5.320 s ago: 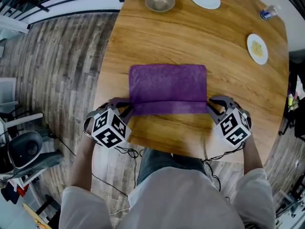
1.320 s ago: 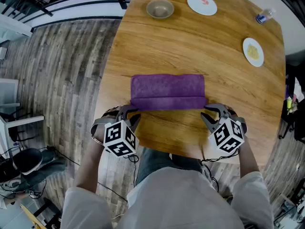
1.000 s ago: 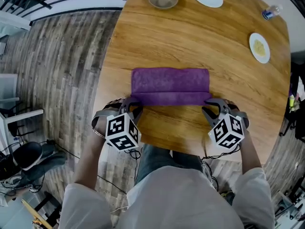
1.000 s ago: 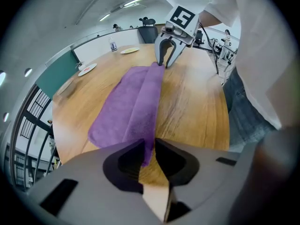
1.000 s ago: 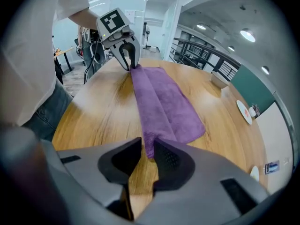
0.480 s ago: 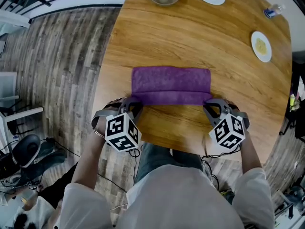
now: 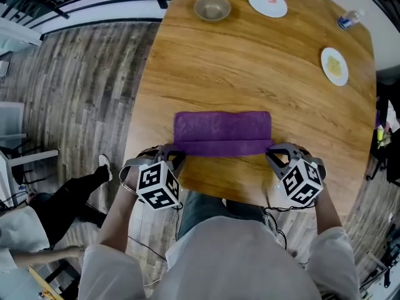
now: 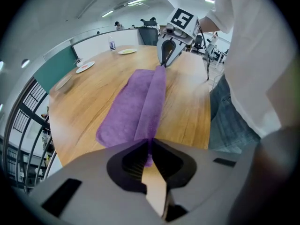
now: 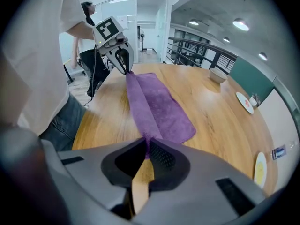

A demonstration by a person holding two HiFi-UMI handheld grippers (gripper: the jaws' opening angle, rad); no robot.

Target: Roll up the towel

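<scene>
Purple towel (image 7: 222, 127) — left claw (image 7: 175, 153) just closed on it; right claw (image 7: 270, 152) too.

I'm getting bright, even light over the worktop (image 7: 250, 61), with a pale sheen spreading across its far half. Ceiling lamps (image 9: 241, 24) are glowing above the worktop. Both gripper views are bowing toward dark round rims, with the left hand-held gripper (image 8: 149, 142) and right hand-held gripper (image 9: 146, 140) looming soft.

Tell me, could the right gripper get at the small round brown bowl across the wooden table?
Probably not as things stand: the right gripper is shut on a corner of the purple cloth towel, and the bowl sits at the table's far edge. Nothing tall stands between them.
</scene>
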